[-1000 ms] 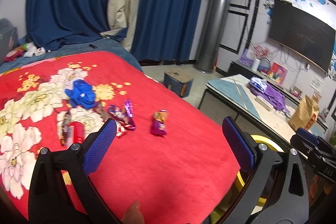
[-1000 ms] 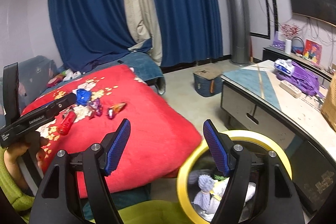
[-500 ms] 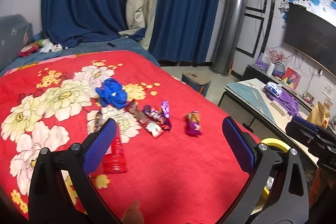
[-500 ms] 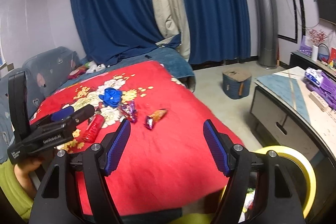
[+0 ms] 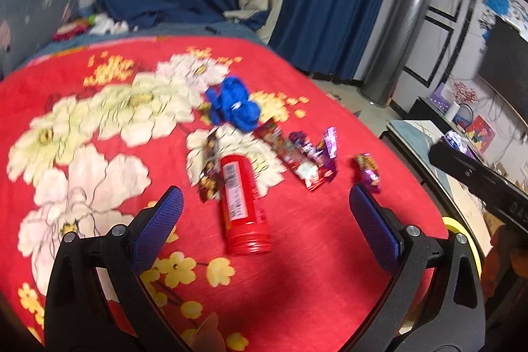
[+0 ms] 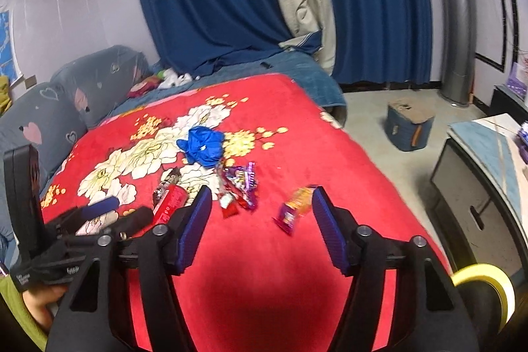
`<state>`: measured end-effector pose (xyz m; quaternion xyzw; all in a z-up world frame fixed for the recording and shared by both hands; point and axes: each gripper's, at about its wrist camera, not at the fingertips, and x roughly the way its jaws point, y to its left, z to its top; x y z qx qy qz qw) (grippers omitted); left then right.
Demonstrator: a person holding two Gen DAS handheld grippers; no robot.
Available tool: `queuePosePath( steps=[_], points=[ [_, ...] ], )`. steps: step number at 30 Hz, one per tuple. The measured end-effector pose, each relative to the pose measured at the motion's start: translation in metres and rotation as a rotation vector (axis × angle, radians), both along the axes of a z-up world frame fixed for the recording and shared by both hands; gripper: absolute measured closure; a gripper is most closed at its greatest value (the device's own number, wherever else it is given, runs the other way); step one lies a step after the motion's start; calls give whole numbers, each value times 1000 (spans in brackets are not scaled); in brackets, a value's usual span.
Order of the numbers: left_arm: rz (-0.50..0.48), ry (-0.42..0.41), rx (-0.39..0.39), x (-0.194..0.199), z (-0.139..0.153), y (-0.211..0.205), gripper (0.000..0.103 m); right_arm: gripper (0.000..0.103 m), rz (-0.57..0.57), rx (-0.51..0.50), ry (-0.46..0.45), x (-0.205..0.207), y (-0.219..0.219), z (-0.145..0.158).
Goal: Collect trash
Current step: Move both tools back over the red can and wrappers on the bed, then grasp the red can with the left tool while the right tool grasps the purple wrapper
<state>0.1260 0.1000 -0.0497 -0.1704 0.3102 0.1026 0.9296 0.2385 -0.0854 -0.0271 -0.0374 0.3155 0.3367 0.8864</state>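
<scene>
Both grippers hover over a bed (image 6: 290,269) draped in a red floral blanket, jaws apart and empty. The right gripper (image 6: 260,221) has just been closing, an orange-purple wrapper (image 6: 295,207) framed between its jaws, untouched. A red can (image 5: 242,203) lies on its side ahead of the left gripper (image 5: 264,220). From the can, a crumpled blue bag (image 5: 236,108) sits at twelve o'clock, purple wrappers (image 5: 313,154) at two.

wrappers (image 5: 307,157) blurred (print unreadable) | yellow bin (image 6: 485,289) cut off by edge
</scene>
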Motion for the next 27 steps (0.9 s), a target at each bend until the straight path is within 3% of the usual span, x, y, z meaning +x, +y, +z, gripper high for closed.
queuePosePath(
  steps=[7,12,20,23,27],
  points=[
    [21,54,-87,7,-18,15,21,64,23,-32,102,37,37,-25],
    [22,88,-119,11,-28,18,35,70,26,-60,139,54,57,-44],
    [14,128,-151,16,-39,19,43,81,26,-90,162,71,79,-62],
    [16,134,-166,16,-42,21,44,94,26,-103,173,74,83,-69],
    [17,140,-172,16,-43,21,53,96,13,-80,155,67,76,-69]
  ],
)
